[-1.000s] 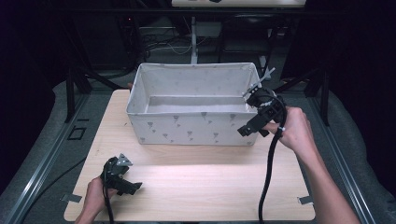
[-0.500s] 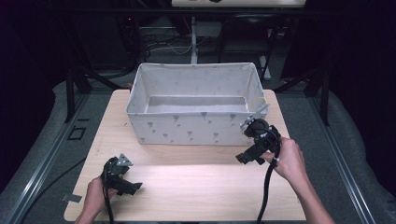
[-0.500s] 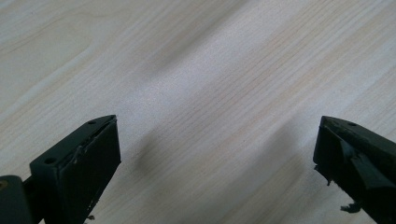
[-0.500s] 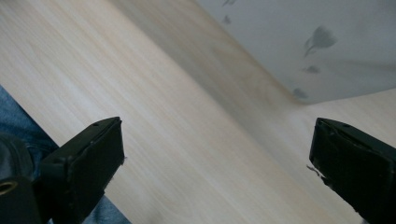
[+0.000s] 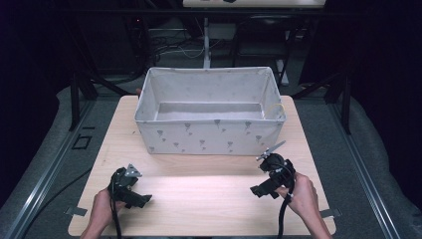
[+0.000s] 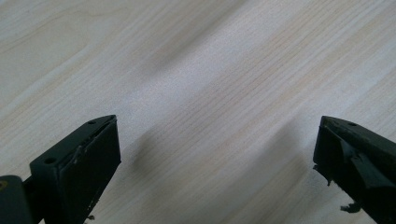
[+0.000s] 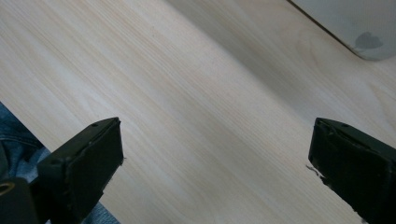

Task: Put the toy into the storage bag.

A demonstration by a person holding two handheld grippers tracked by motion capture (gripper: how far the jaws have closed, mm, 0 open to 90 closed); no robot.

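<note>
Left gripper [image 5: 142, 199] held low in the left hand [image 5: 102, 209], forearm coming up from the bottom edge; jaws spread wide, nothing between them, pointing forward and to the right. Right gripper [image 5: 260, 191] gripped by the right hand [image 5: 300, 195], wrist angled inward; jaws point down and left, also spread wide with nothing between. Cable hangs below the right hand. The two grippers sit well apart.
</note>
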